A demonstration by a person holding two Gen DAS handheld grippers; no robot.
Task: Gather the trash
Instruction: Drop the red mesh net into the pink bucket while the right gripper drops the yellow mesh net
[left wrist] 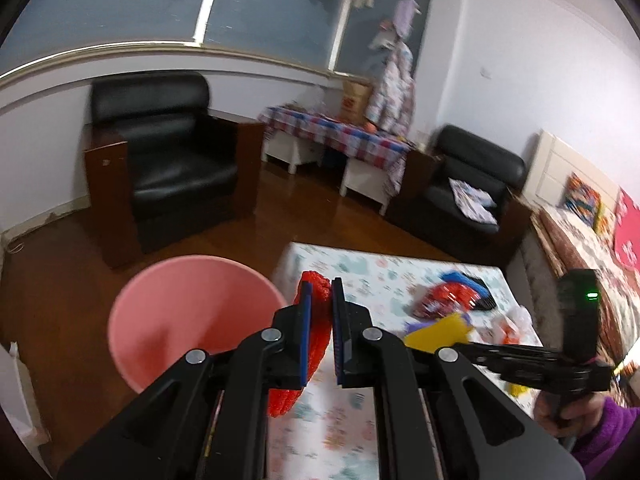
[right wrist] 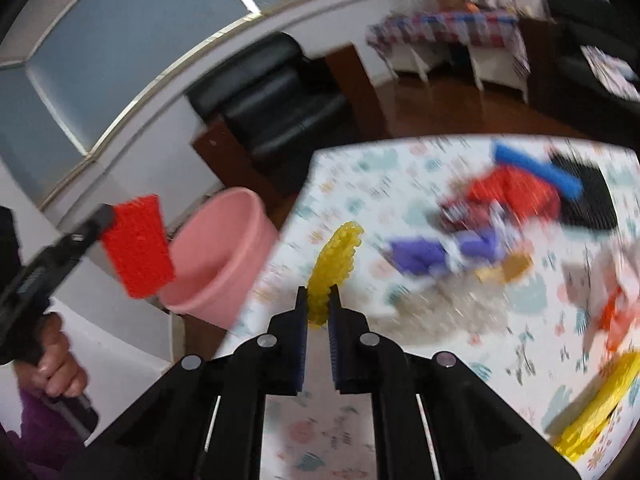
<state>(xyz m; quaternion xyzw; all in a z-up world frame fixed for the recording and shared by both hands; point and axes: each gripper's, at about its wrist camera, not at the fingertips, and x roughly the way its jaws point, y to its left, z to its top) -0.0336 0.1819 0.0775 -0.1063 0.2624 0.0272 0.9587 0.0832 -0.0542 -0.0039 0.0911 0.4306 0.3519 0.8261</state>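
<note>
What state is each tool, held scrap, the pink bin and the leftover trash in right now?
Left tool: shut on red foam piece, raised beside the bin.
Right tool: shut on yellow foam piece, lifted off the table.
Pink bin: upright on the floor, open; what shows inside looks empty.
Remaining trash: loose on the patterned table, uncollected.

Home living room: armchair (left wrist: pixel 168 152), hanging laundry (left wrist: pixel 394 84).

Even indoor light, motion blur, fisheye edges
</note>
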